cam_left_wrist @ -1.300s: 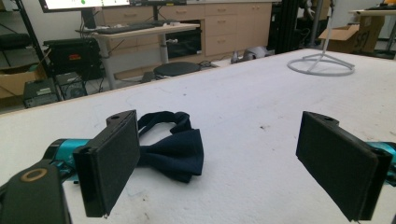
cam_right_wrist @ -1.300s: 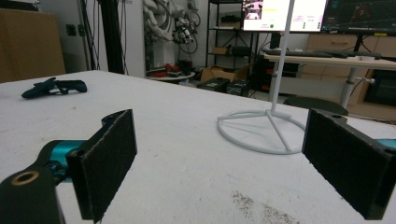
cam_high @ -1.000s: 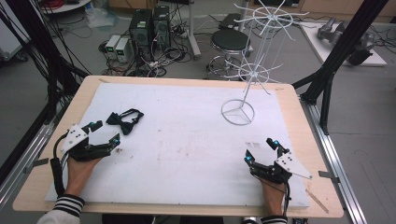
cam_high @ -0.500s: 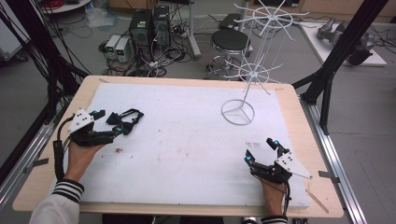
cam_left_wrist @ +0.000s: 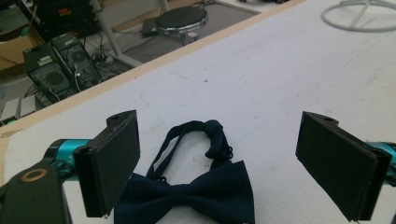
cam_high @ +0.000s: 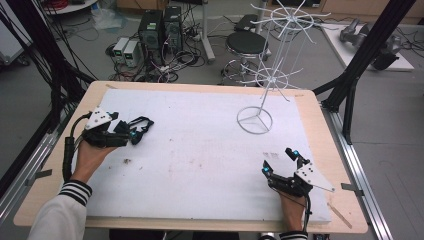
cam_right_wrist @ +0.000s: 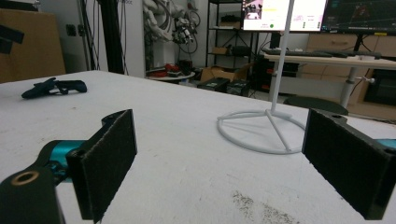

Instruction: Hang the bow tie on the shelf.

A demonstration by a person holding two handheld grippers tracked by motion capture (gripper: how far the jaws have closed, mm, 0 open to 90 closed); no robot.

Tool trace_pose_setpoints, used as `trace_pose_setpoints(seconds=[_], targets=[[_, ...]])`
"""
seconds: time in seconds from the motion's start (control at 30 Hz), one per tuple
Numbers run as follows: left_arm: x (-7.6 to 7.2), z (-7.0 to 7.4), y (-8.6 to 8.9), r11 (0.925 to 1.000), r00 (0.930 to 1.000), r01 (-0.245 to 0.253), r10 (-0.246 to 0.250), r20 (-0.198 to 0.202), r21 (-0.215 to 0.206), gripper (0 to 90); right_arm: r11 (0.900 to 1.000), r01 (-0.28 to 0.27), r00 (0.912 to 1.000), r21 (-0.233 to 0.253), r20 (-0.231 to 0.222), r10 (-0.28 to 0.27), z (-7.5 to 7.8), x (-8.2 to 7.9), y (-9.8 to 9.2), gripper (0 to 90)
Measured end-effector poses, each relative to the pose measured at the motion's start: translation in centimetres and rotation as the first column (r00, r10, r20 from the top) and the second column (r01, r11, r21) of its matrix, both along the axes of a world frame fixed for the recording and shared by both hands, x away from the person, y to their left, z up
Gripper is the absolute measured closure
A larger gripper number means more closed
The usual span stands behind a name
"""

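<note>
Left gripper view: I'm watching the left gripper (cam_left_wrist: 217, 163) hovering with jaws wide, the dark bow tie (cam_left_wrist: 191, 189) lying between them on the tabletop (cam_left_wrist: 289, 70), its bottom cut off. Right gripper (cam_right_wrist: 219, 170) is also spreading wide, white stand (cam_right_wrist: 261, 128) ahead.

No text can be read — the distant monitors (cam_right_wrist: 285, 14) are blurred.

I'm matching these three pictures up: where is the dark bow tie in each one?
High view: bow tie at left of the white mat, by the left gripper.
Left gripper view: bottom centre, between the open jaws.
Right gripper view: far left.
Shared landmark: white wire stand's ring base.
</note>
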State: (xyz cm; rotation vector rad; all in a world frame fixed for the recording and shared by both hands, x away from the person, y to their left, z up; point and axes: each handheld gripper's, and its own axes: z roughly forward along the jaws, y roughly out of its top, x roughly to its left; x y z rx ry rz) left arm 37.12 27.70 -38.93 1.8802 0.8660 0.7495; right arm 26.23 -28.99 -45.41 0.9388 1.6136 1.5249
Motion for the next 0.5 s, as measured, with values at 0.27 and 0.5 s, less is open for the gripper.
trace_pose_setpoints(seconds=[0.27,0.5], targets=[[1.2,-0.1,-0.7,0.9989,0.9982,-0.019,0.021,-0.055,0.042,14.3,1.0,0.001,1.0,0.007,-0.004,-0.001,0.0,0.0,0.0,9.2],[2.2,-0.2,-1.2,0.9957,0.9932,-0.011,0.021,-0.114,0.092,14.6,1.0,0.004,1.0,0.004,0.004,-0.004,0.0,0.0,-0.1,9.2]])
